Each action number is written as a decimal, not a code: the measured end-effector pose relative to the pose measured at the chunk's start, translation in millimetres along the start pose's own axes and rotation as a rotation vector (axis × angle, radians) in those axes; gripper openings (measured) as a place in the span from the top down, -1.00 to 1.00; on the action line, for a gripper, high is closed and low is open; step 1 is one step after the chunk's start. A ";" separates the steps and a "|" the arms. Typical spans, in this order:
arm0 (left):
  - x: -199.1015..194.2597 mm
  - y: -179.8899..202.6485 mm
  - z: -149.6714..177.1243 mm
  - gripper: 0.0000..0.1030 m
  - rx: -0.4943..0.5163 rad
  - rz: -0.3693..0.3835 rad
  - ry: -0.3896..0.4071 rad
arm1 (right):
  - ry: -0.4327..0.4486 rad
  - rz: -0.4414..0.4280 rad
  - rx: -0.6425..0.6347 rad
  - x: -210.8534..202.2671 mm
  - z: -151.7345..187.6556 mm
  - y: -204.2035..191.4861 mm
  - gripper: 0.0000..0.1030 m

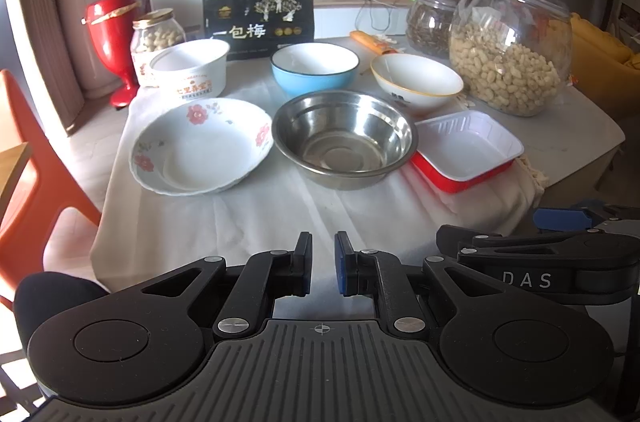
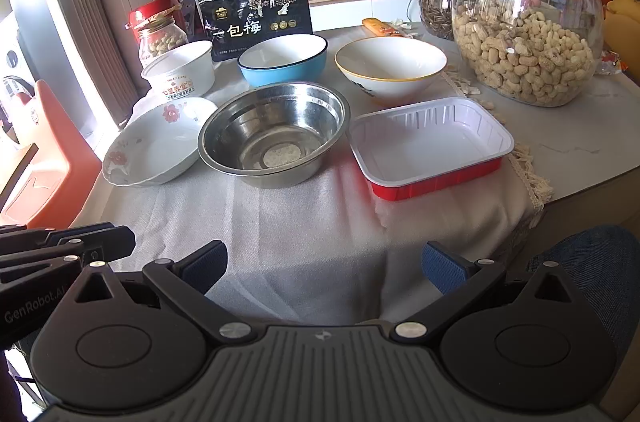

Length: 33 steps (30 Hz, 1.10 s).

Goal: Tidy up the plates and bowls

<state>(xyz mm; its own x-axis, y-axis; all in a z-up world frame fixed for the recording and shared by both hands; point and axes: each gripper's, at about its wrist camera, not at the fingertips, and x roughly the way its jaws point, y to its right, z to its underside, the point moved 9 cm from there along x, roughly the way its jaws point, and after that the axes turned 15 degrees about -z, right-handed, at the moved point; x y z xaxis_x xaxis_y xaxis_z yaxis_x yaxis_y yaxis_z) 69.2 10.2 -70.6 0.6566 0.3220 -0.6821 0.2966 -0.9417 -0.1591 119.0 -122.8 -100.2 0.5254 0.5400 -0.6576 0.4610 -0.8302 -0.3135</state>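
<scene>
On the white cloth stand a flowered white plate (image 1: 200, 146) (image 2: 156, 142), a steel bowl (image 1: 344, 138) (image 2: 274, 132), a red tray with white inside (image 1: 466, 148) (image 2: 430, 142), a white paper tub (image 1: 190, 68) (image 2: 180, 68), a blue bowl (image 1: 314, 66) (image 2: 284, 58) and a white bowl with yellow rim (image 1: 416, 80) (image 2: 390, 66). My left gripper (image 1: 323, 262) hangs over the near table edge, jaws nearly shut with a narrow gap, empty. My right gripper (image 2: 324, 268) is open and empty, near the table's front edge.
A large glass jar of peanuts (image 1: 510, 50) (image 2: 526, 22) and a smaller seed jar (image 1: 430, 22) stand at the back right. A black snack bag (image 1: 258, 18), a small peanut jar (image 1: 156, 38) and a red vase (image 1: 112, 38) stand behind. An orange chair (image 1: 28, 182) is left.
</scene>
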 end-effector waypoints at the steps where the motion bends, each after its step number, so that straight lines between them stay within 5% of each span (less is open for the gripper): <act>1: 0.0 -0.1 -0.2 0.72 0.000 -0.001 0.000 | 0.000 -0.001 0.000 0.1 0.3 0.0 -1.00; 10: 5.6 1.3 -4.6 0.72 -0.004 0.017 -0.003 | 0.035 0.005 -0.005 -5.0 -11.5 10.3 -1.00; 16: 9.4 23.8 -31.1 0.71 -0.037 0.289 0.038 | 0.111 0.179 -0.028 -12.8 -33.9 61.8 -1.00; 20: 23.5 57.2 -64.4 0.71 0.014 0.333 0.067 | 0.089 0.289 0.043 -8.8 -41.7 112.5 -1.00; 24: 45.9 113.2 -93.3 0.69 0.179 0.480 0.064 | 0.044 0.143 0.213 3.0 -38.7 148.6 -1.00; 33: 143.4 176.6 -129.4 0.69 0.398 0.401 -0.004 | 0.025 0.010 0.377 50.1 -36.9 181.5 -0.44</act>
<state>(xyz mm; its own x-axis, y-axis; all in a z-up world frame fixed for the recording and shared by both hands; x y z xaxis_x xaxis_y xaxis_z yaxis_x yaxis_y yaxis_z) 305.5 -97.3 -104.1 0.6612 -0.0685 -0.7471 -0.2610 -0.9546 -0.1434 255.3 -241.3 -164.8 0.5482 0.5306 -0.6465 0.1627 -0.8259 -0.5399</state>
